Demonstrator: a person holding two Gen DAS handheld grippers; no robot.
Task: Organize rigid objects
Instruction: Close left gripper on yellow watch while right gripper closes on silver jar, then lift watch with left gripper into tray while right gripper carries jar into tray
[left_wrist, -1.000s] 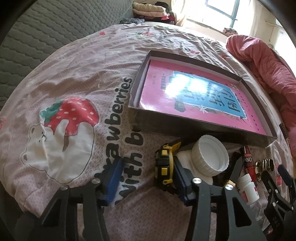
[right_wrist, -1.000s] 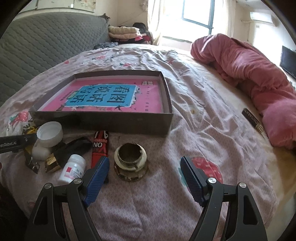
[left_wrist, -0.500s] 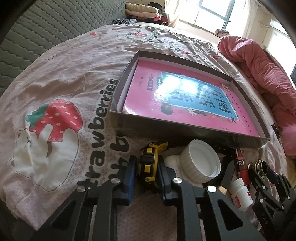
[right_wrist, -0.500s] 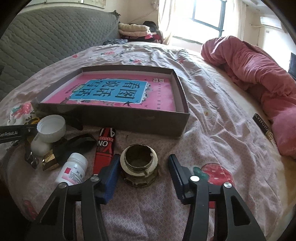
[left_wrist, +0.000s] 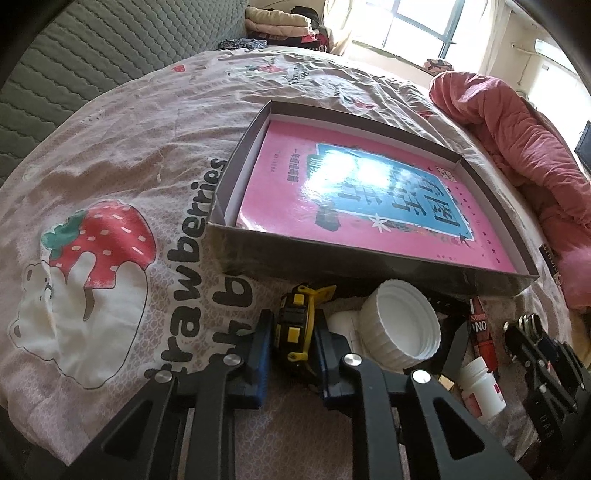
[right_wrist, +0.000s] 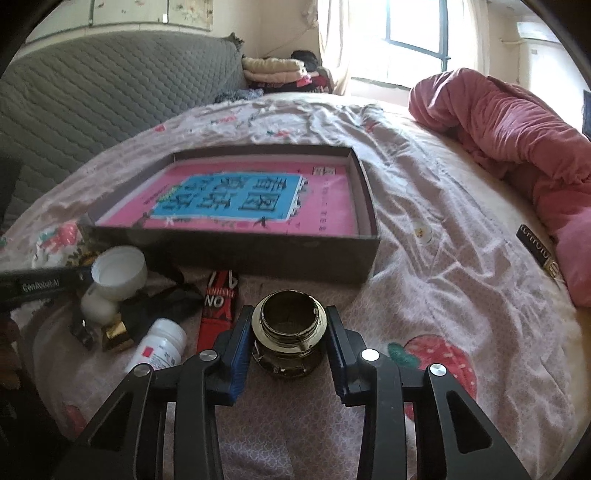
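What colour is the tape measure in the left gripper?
Black and yellow; the tape measure shows best in the left wrist view.

The bedsheet (left_wrist: 110, 155) at the left of the frame reads "strawberries". The red tube (right_wrist: 218, 306) at lower centre shows "NO". The left gripper's arm (right_wrist: 37, 286) at far left reads "GenRobot.AI".

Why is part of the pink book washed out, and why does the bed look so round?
Left wrist view: window light glares off the glossy pink book, whitening its blue title. Right wrist view: the same book shows no glare, though slightly soft. Both views: fisheye lenses bend the bedsheet, with dark corners.
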